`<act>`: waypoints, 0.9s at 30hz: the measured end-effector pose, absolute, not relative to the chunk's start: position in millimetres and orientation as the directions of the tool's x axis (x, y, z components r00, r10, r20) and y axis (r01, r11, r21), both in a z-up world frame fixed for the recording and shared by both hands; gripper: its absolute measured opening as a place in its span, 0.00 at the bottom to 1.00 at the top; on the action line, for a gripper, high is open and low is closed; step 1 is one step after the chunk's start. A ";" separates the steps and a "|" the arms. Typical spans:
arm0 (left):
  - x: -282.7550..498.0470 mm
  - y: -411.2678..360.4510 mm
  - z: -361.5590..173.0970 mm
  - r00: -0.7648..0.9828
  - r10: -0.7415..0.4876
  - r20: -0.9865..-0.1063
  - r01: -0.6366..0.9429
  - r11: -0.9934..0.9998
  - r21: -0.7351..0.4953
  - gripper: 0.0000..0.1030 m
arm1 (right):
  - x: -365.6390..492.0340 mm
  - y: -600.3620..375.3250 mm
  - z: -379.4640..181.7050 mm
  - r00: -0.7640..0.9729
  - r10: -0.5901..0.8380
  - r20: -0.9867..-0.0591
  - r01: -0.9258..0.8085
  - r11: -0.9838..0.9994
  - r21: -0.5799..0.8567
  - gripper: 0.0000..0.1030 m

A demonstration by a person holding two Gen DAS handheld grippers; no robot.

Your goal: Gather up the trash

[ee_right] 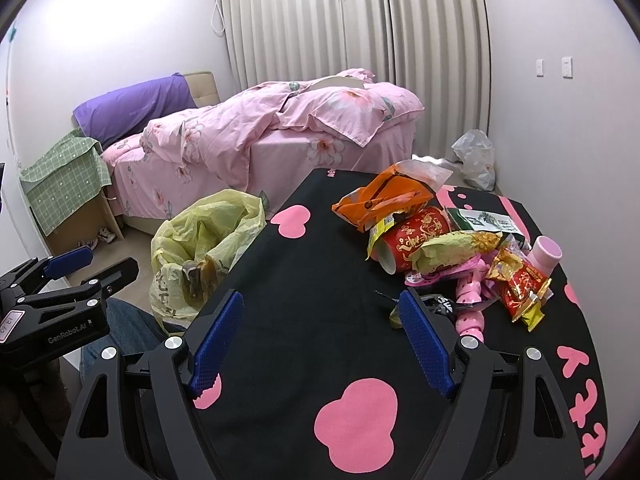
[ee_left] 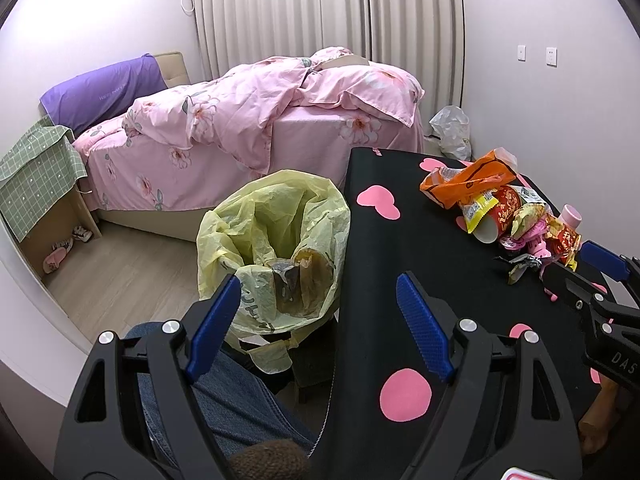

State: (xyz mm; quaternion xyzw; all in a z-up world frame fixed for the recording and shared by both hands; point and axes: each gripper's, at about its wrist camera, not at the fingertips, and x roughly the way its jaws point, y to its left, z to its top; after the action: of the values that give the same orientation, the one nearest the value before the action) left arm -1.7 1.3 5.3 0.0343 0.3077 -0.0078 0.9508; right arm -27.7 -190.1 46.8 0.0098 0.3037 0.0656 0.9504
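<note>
While each gripper (ee_left: 320,292) (ee_right: 322,312) gapes empty, wrappers (ee_right: 436,248) litter the black heart-print table (ee_right: 304,280) beside the bed (ee_right: 256,148).

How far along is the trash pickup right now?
Barely started: the yellow bin bag beside the table holds a few brown scraps. Both tongs, left and right, are open and empty. The orange bag, red cup and other wrappers remain piled on the black table.
</note>
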 end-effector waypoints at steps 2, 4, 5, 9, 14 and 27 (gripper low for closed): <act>-1.7 1.8 6.6 0.812 0.007 -0.583 0.035 0.997 0.062 0.74 | -29.2 -189.7 48.0 0.807 0.131 -0.576 -0.118 0.991 0.061 0.74; -2.0 2.6 12.0 0.815 0.007 -0.580 0.036 0.997 0.062 0.74 | -28.9 -190.0 48.1 0.806 0.131 -0.577 -0.119 0.991 0.059 0.74; -1.8 2.8 13.0 0.816 0.006 -0.579 0.036 0.997 0.062 0.74 | -29.1 -190.1 48.1 0.807 0.131 -0.576 -0.119 0.991 0.059 0.74; 0.4 3.3 16.9 0.817 0.005 -0.576 0.039 0.997 0.064 0.74 | -29.0 -190.2 50.1 0.813 0.127 -0.568 -0.115 0.992 0.057 0.74; 4.5 3.8 23.6 0.825 0.006 -0.565 0.040 0.997 0.068 0.74 | -29.7 -194.3 52.0 0.825 0.114 -0.553 -0.100 0.993 0.055 0.74; -7.7 -0.8 19.2 0.845 0.001 -0.535 0.036 0.998 0.059 0.74 | -30.1 -194.6 54.8 0.832 0.110 -0.543 -0.093 0.994 0.059 0.74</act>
State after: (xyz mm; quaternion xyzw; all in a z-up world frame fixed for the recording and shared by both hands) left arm -7.7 -0.8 19.2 0.0336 0.2785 -0.0090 0.9598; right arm -30.1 -194.6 54.8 0.0152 0.2847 0.0532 0.9570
